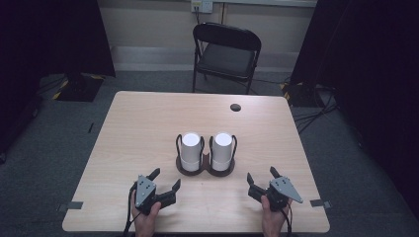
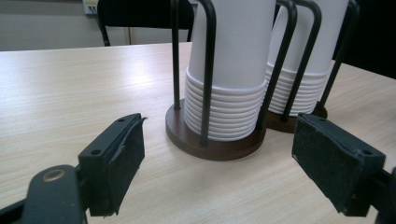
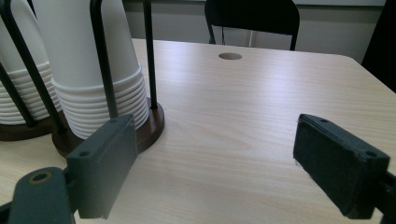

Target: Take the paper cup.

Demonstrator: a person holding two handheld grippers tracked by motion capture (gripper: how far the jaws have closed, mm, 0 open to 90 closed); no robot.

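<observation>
We see the left gripper (image 1: 164,179) and right gripper (image 1: 262,177) spread apart, empty, near 2 cup stacks (image 1: 190,148) on the worktop (image 1: 138,128).

A light wooden table (image 1: 148,123) bears a double cup holder (image 1: 205,168) with two cup stacks.

Bare tabletop (image 1: 148,123) is lying open between each tool and the cup holder (image 1: 205,167), which is standing at the tabletop's centre. From the left tool (image 1: 164,179) the left cup stack (image 1: 190,150) is blocking at one o'clock; from the right tool (image 1: 261,177) the right cup stack (image 1: 222,150) is blocking at eleven. Black wire hoops (image 2: 208,70) are caging both stacks' sides, leaving only their tops free.
</observation>
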